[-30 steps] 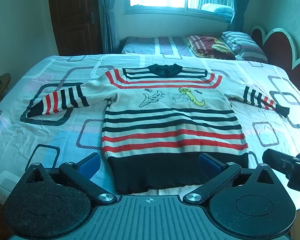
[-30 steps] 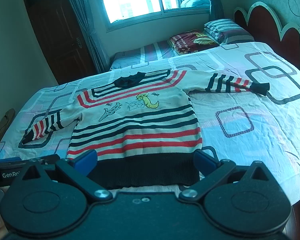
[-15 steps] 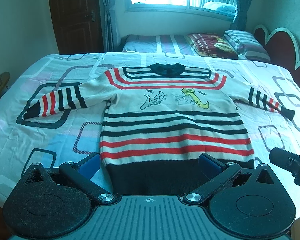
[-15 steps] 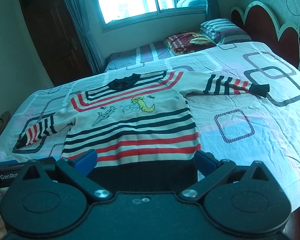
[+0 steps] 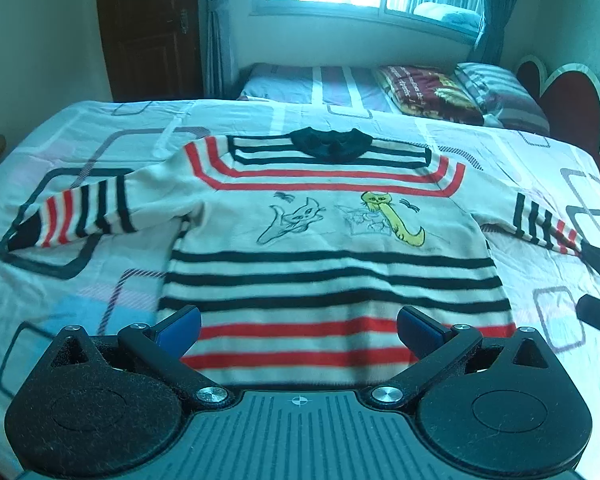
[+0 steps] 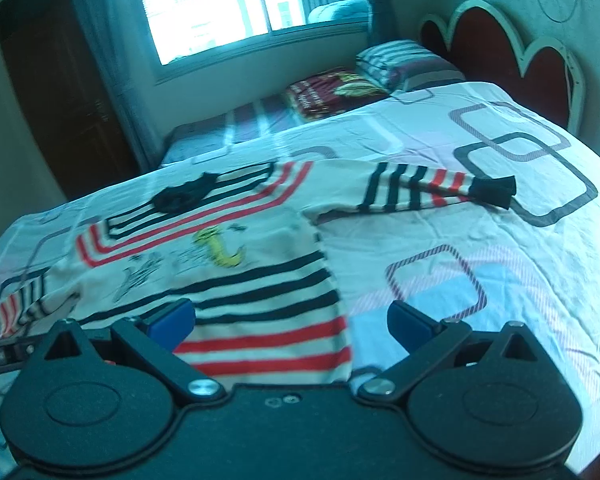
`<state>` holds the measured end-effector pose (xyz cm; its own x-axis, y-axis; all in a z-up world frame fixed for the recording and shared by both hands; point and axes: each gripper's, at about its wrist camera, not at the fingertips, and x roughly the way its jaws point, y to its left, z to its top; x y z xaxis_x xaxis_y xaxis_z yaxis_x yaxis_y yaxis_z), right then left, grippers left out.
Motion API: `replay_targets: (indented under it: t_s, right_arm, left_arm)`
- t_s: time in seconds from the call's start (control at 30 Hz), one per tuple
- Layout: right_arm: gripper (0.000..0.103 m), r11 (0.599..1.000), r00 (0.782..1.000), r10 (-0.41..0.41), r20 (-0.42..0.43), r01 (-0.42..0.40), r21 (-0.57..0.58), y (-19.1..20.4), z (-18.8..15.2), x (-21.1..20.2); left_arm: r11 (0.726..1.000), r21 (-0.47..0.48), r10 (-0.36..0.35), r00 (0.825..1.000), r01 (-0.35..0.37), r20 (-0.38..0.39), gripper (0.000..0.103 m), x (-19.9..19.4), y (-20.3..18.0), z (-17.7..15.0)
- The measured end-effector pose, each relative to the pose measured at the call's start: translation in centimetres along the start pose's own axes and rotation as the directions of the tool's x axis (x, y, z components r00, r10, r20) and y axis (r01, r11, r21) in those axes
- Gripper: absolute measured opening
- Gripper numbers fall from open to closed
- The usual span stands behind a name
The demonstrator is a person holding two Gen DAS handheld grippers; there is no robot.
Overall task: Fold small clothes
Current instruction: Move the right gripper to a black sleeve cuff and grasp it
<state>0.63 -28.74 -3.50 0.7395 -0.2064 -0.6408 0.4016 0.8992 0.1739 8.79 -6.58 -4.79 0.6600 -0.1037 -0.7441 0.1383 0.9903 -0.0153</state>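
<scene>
A small striped sweater [image 5: 324,240] lies flat, front up, on the bed, sleeves spread to both sides, black collar at the far end. My left gripper [image 5: 298,326] is open and hovers over its lower red stripes. My right gripper [image 6: 290,322] is open above the sweater's [image 6: 236,280] lower right edge. The right sleeve [image 6: 428,190] with its black cuff stretches away to the right. The left sleeve [image 5: 80,212] lies out to the left. The bottom hem is hidden behind both grippers.
The bed sheet [image 5: 80,304] has a pattern of rounded squares. Pillows and a folded blanket [image 5: 440,92] lie at the far end under the window. A red headboard [image 6: 512,56] stands at the right. The right gripper's tip [image 5: 598,314] shows at the left view's right edge.
Both grippers have moved forward over the sweater, so its black hem has gone out of sight. The right gripper has also swung to the right, toward the right sleeve.
</scene>
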Motion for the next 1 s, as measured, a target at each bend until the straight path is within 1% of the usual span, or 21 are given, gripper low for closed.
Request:
replay_targets:
  t_s: [0.17, 0.23, 0.4, 0.63, 0.77, 0.87, 1.0]
  right_arm:
    - [0.094, 0.998, 0.999, -0.043, -0.009, 0.043, 0.036, -2.3, 1.7, 4.3]
    - [0.085, 0.996, 0.998, -0.06, -0.026, 0.062, 0.062, -3.4, 2.3, 6.2]
    - [0.077, 0.986, 0.993, -0.084, -0.081, 0.095, 0.138, -6.6, 4.0, 11.1]
    - [0.077, 0.969, 0.983, -0.128, -0.13, 0.152, 0.195, -10.1, 6.3, 16.7]
    - [0.077, 0.957, 0.976, -0.137, -0.168, 0.174, 0.232, -12.2, 7.1, 19.9]
    - [0.072, 0.944, 0.971, -0.141, -0.193, 0.191, 0.27, -13.9, 7.4, 21.9]
    - [0.065, 0.922, 0.971, -0.141, -0.194, 0.2, 0.333, -15.9, 7.9, 23.6]
  left_arm:
    - [1.0, 0.015, -0.009, 1.0, 0.009, -0.022, 0.103, 3.9, -2.1, 1.8]
    - [1.0, 0.027, -0.011, 0.999, 0.012, -0.031, 0.103, 5.4, -2.9, 2.5]
    - [0.999, 0.043, -0.005, 0.998, 0.008, -0.056, 0.103, 9.2, -5.0, 4.5]
    - [0.999, 0.052, 0.01, 0.997, -0.007, -0.072, 0.103, 14.5, -7.7, 7.3]
    - [0.999, 0.047, 0.016, 0.996, -0.012, -0.088, 0.103, 17.5, -9.0, 8.5]
    - [0.999, 0.039, 0.017, 0.995, -0.013, -0.103, 0.103, 19.3, -9.5, 9.0]
    - [0.999, 0.02, 0.033, 0.993, -0.031, -0.114, 0.103, 21.0, -9.5, 9.5]
